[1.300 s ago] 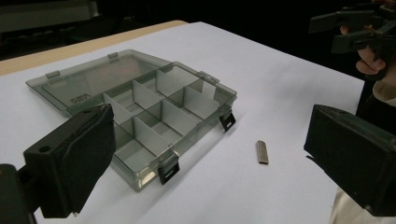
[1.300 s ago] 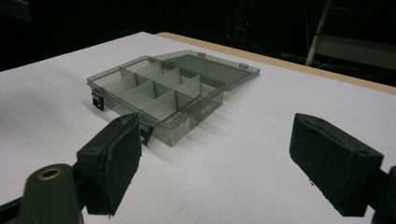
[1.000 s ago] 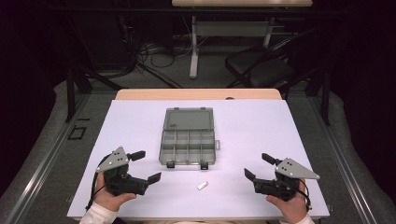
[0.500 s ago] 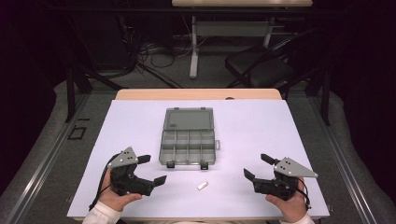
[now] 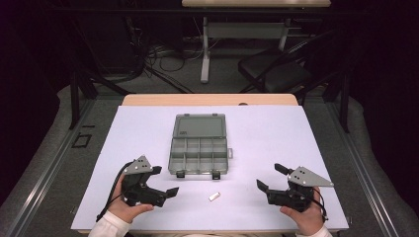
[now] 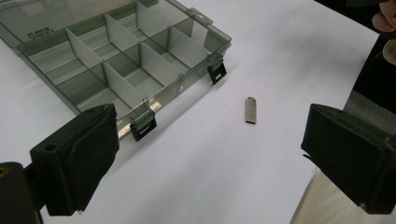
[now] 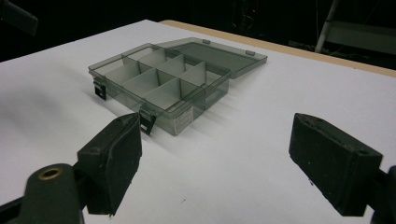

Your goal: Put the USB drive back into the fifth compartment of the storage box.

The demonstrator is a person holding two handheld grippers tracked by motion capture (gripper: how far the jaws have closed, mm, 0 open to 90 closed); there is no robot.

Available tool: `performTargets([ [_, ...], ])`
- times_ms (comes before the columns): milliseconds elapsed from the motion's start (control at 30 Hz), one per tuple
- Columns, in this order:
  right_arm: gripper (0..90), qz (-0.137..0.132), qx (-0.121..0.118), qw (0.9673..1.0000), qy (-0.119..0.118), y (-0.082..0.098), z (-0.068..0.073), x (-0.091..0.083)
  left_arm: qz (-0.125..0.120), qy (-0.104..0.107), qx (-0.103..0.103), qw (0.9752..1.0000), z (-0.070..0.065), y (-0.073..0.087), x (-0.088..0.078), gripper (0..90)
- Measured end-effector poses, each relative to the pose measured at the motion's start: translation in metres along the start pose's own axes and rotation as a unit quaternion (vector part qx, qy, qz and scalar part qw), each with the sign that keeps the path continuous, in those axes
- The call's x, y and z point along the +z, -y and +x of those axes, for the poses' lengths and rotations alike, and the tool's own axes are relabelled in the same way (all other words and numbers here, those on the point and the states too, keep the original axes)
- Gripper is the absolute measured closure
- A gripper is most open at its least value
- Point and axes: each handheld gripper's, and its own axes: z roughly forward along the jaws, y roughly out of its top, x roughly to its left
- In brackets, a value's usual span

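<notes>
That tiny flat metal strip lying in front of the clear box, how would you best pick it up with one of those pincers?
Grip the small flat metal strip across its narrow width, on its two long edges, coming straight down from above. It lies flat on the white table, so its faces offer nothing to pinch. The left gripper, jaws open, looks nearest and already faces it.

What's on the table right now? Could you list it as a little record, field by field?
Surface: white table top
Box: clear grey compartment box, lid folded open and flat, compartments look empty
Loose item: small flat metal piece, lying on the table in front of the box
Left gripper: open, held by a hand, pointed toward the metal piece
Right gripper: open, held by a hand, holding nothing
</notes>
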Motion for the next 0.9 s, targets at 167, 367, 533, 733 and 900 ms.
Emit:
performTargets([
  [167, 16.9, 0.004, 0.003, 1.0, 0.0, 0.0, 0.0, 0.0, 0.014, -0.005, 0.0, 0.9999, -0.002, -0.004, 0.003, 4.8],
  [367, 16.9, 0.007, 0.004, 1.0, -0.002, 0.002, 0.0, 0.003, 0.031, -0.007, 0.0, 0.9995, -0.002, -0.01, 0.008, 4.8],
  [533, 16.9, 0.007, 0.003, 1.0, -0.003, 0.002, 0.0, 0.003, 0.047, -0.004, -0.001, 0.9989, -0.001, -0.015, 0.012, 4.8],
  [733, 16.9, 0.01, 0.004, 0.9999, -0.003, 0.002, -0.001, 0.003, 0.058, -0.006, 0.012, 0.9983, -0.006, -0.022, 0.018, 4.8],
  [900, 16.9, 0.011, 0.004, 0.9999, -0.004, 0.002, 0.0, 0.004, 0.065, -0.003, 0.023, 0.9976, -0.011, -0.028, 0.023, 4.9],
])
